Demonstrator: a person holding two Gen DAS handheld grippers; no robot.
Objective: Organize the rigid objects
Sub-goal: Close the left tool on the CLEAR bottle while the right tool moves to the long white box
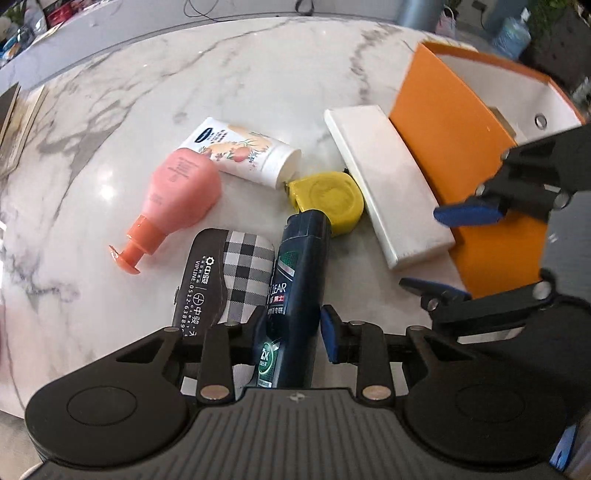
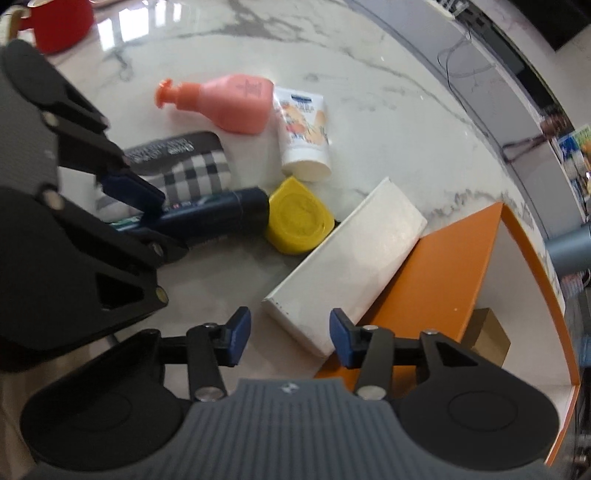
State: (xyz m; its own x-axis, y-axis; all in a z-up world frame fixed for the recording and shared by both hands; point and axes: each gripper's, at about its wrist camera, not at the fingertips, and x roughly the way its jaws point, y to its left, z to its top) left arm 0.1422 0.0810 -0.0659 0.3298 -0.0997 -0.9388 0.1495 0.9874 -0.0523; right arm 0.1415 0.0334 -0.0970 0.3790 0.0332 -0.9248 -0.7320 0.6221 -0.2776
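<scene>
Left tool [image 1: 291,328] is clamped on the dark shampoo bottle [image 1: 301,266], which lies flat on the marble worktop [image 1: 258,66] at lower centre of the left wrist view. Crowding it: checked case [image 1: 229,273] touching its left side, yellow tape measure [image 1: 328,195] at its cap end, pink pump bottle [image 1: 177,188] further left, white tube [image 1: 243,151] above, touching the pink bottle.

Right tool [image 2: 288,332] has its jaws apart, nothing gripped; in the right wrist view the near corner of the white box [image 2: 347,266] sits between its blue pads [image 2: 341,332], not pressed. The white box lies flat and leans along the outer wall of the orange bin [image 2: 443,258], tape measure just beside its far edge.

Orange bin is at right in both views, white inside. It holds a small brown carton [image 2: 487,336] against the near wall. Red mug [image 2: 62,22] sits upper left in the right wrist view, well apart.
</scene>
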